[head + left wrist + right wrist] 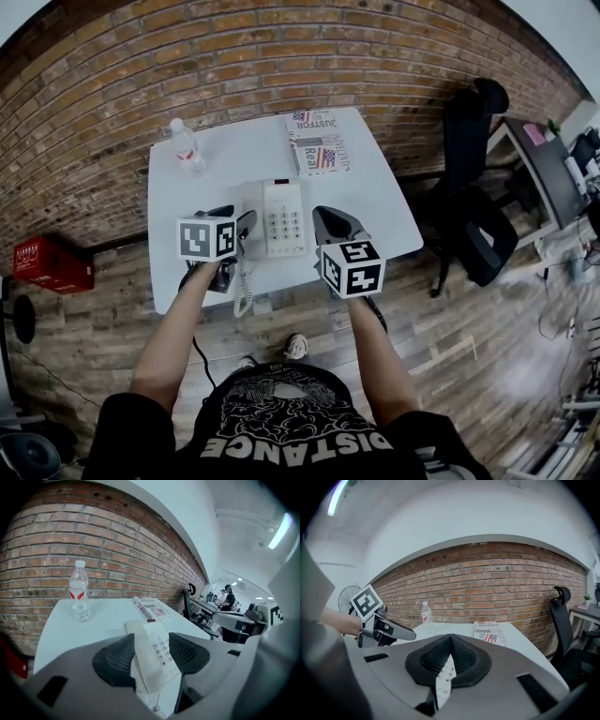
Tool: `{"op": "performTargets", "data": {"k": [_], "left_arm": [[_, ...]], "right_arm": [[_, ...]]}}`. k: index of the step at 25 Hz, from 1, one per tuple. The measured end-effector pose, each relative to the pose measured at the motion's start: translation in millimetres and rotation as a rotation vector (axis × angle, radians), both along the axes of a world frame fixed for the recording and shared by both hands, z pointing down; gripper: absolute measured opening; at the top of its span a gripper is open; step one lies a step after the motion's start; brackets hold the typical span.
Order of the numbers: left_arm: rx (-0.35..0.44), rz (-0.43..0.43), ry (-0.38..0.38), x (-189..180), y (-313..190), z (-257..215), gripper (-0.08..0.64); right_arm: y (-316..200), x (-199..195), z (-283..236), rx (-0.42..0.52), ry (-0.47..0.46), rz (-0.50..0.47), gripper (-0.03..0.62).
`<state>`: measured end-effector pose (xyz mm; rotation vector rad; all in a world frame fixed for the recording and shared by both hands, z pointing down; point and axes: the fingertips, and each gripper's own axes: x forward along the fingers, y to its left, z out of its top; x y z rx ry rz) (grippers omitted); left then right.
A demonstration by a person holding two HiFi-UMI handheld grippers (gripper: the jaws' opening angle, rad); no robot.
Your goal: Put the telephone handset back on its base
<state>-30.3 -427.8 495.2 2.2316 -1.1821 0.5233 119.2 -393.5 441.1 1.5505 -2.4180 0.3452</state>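
Observation:
The white telephone base (pixel 286 220) sits near the front of the white table (pixel 375 206). Its handset (pixel 253 197) lies along the base's left side, and the coiled cord (pixel 242 291) hangs over the table's front edge. In the left gripper view the handset (pixel 143 660) and the keypad (pixel 163 649) show between the wide-apart pads of my left gripper (pixel 151 656), and neither pad touches them. This gripper (pixel 234 217) hovers open just in front of the handset. My right gripper (pixel 336 223) is to the right of the phone, its pads (pixel 461 656) closed together with nothing between them.
A water bottle (pixel 186 147) stands at the table's back left and a magazine (pixel 317 142) lies at the back centre. A black office chair (pixel 473 187) stands to the right of the table, a red box (pixel 52 262) on the floor to the left. A brick wall runs behind.

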Motion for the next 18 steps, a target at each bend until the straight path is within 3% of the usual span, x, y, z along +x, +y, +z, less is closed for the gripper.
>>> {"op": "performTargets", "data": {"k": [9,14,18], "left_arm": [[0.211,0.048,0.039,-26,27,-64,0.204],[0.301,0.050,0.003,-49,45,-80,0.132],[0.365,0.040,-0.021,-68,55,-96,0.121]], "right_arm": [[27,-9,-32,0.054,0.014,0.030,0.000],[42,-18,-43,0.080,0.018,0.040,0.000],[53,-28,-52,0.100,0.023,0.044,0.000]]}}
